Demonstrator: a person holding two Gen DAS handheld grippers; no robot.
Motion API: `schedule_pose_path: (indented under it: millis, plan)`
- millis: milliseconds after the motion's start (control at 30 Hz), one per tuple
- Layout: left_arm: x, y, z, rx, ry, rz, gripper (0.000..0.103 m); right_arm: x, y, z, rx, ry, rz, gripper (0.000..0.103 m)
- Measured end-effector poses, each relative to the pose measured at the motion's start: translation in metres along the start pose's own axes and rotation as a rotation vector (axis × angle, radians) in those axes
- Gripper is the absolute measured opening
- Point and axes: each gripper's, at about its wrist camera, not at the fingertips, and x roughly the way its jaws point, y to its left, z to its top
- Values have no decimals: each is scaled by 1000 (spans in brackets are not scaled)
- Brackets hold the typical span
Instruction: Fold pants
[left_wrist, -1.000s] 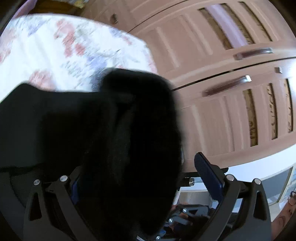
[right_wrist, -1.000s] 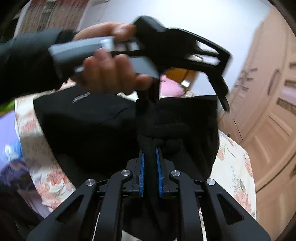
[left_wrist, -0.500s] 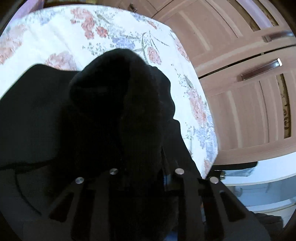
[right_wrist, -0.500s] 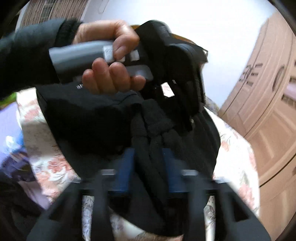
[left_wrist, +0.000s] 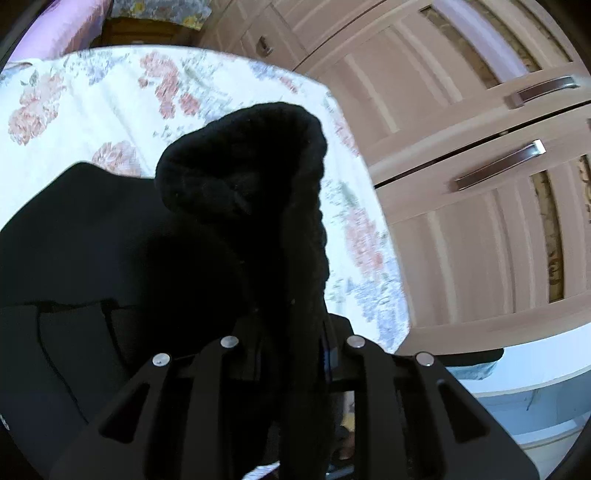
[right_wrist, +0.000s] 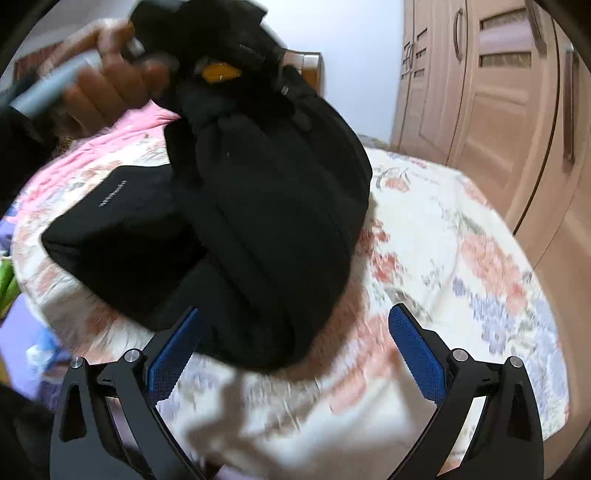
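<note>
Pants (right_wrist: 266, 206), black and bunched, hung in a thick gathered bundle above the floral bedspread (right_wrist: 461, 258), their upper end pinched high while the lower mass drooped onto a flatter black layer (right_wrist: 110, 221) spread on the bedspread. Judged from the right wrist view, the bundle's long axis ran from that raised pinch point steeply down toward the near edge of the bedspread, so the loose end lay closest to the free gripper. The left gripper (left_wrist: 288, 354) had its fingers drawn close together on a thick roll of the fabric, which rose straight out from between them and blocked much of its own view; the person's hand (right_wrist: 107, 74) on its handle showed blurred above the bundle. The right gripper (right_wrist: 291, 354) stood wide apart, both blue pads (right_wrist: 417, 358) bare and holding nothing, with the hanging end of the pants just ahead of it and a little toward its left finger. By that reading the right one was the nearer and only free tool for the lower end. Beyond the bedspread stood the wardrobe doors (left_wrist: 480, 192), well apart from the cloth.
</note>
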Motion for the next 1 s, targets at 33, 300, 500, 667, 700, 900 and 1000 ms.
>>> schedule_pose_path:
  millis: [33, 300, 500, 667, 700, 900, 1000]
  plan:
    - [-12, -6, -3, 2, -26, -20, 20, 5, 6, 2, -5, 2, -19, 97]
    - [-167, 12, -51, -17, -296, -66, 20, 12, 51, 13, -174, -78, -136, 97]
    - [-207, 143, -103, -227, -336, -16, 20, 26, 99, 7, -401, -90, -217, 97]
    - [-169, 261, -149, -447, -321, -139, 19, 25, 114, 3, -463, -83, -236, 97]
    - [-168, 266, -153, -457, -335, -165, 19, 24, 111, 5, -457, -84, -239, 97]
    - [-184, 219, -156, -375, -387, -143, 19, 15, 109, 14, -414, -106, -245, 97]
    - [-176, 236, -161, -438, -355, -113, 19, 20, 112, 11, -414, -71, -213, 97]
